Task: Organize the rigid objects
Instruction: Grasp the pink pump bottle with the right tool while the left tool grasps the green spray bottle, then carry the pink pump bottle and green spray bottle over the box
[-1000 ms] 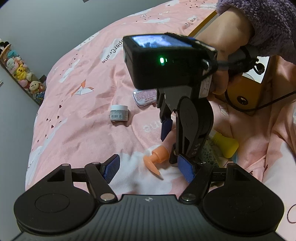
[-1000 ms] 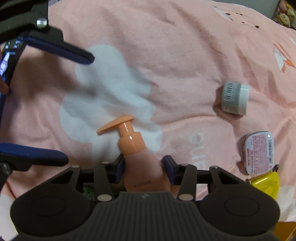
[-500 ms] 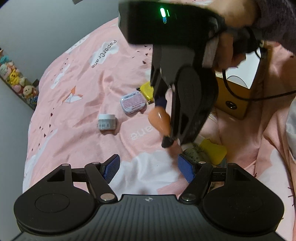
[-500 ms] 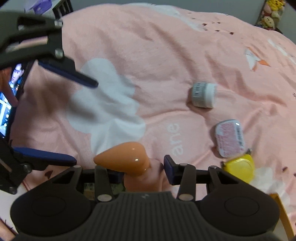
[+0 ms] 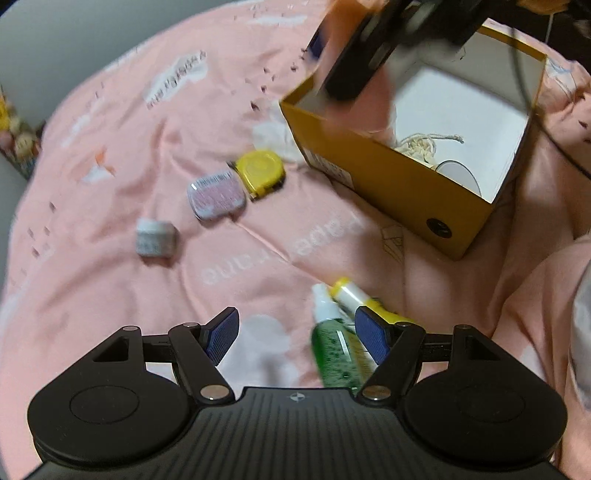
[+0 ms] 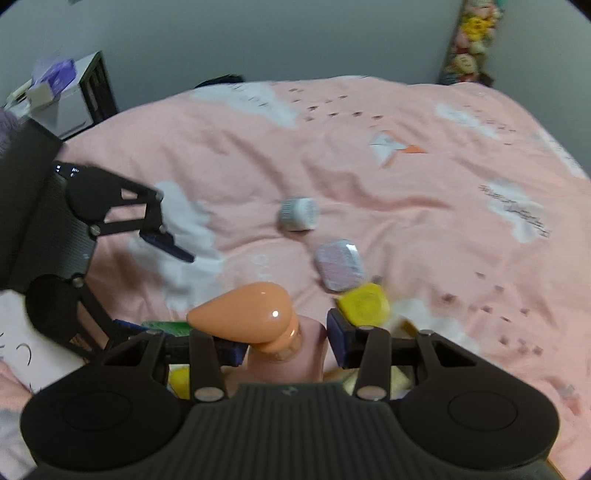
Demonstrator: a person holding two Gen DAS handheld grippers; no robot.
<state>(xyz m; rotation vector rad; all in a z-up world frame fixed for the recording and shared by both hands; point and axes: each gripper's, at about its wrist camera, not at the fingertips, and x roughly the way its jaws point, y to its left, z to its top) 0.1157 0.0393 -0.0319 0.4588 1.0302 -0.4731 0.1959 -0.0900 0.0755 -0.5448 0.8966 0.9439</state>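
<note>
A bed covered by a pink duvet (image 6: 406, 192) printed with white clouds and paper cranes fills the scene. Plain grey walls (image 6: 277, 40) surround it. A white cabinet (image 6: 70, 107) stands at one corner; plush toys (image 6: 469, 33) line another.

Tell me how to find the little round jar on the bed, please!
Look at the big pink bedspread and find the yellow box. Beside the box a short row of small things runs away from it: a yellow tape measure, then a flat pinkish tin, then the jar. The jar lies last and alone, a stubby grey-and-white cylinder, while its neighbours are flat.
</note>
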